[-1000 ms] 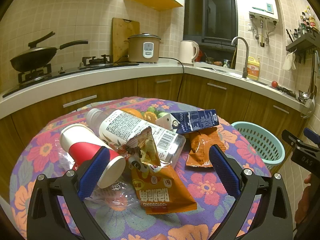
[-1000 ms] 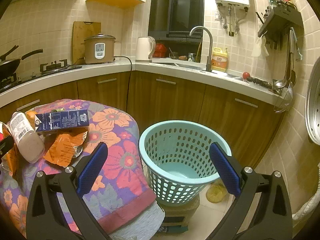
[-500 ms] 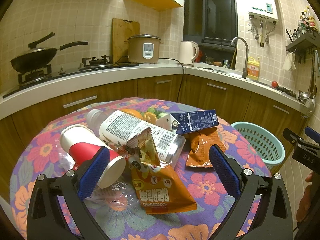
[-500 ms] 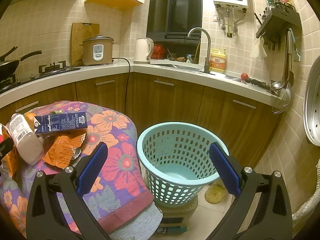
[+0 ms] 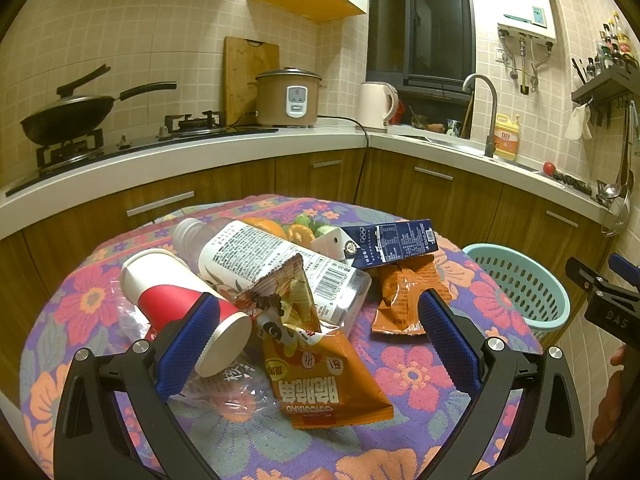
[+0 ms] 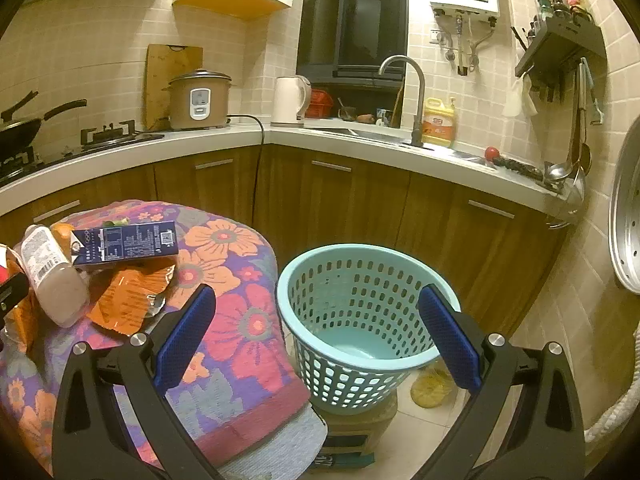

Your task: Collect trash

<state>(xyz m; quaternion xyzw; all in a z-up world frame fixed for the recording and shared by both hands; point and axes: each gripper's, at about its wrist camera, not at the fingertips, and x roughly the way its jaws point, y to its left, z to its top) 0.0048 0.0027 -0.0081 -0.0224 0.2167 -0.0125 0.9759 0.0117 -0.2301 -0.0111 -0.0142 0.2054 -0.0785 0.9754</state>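
Trash lies piled on a table with a flowered cloth (image 5: 404, 372): a red and white paper cup (image 5: 180, 304) on its side, a plastic bottle (image 5: 272, 264), an orange snack bag (image 5: 320, 376), a second orange wrapper (image 5: 400, 300), a dark blue carton (image 5: 384, 240) and clear plastic film (image 5: 224, 396). My left gripper (image 5: 316, 344) is open just above the pile, the bag between its fingers. My right gripper (image 6: 316, 344) is open and empty, in front of the light blue basket (image 6: 360, 312), which also shows in the left wrist view (image 5: 520, 284). The carton (image 6: 124, 242) and bottle (image 6: 52, 280) show at left.
The basket stands on a box (image 6: 352, 428) on the floor right of the table. Wooden cabinets (image 6: 360, 208) and a white counter (image 5: 200, 152) curve behind, with a wok (image 5: 68, 116), rice cooker (image 5: 288, 98), kettle (image 5: 376, 106) and sink tap (image 6: 412, 96).
My right gripper has drifted slightly to the right and back, so the basket and table sit a little further left in its view. The left gripper and the trash have not moved.
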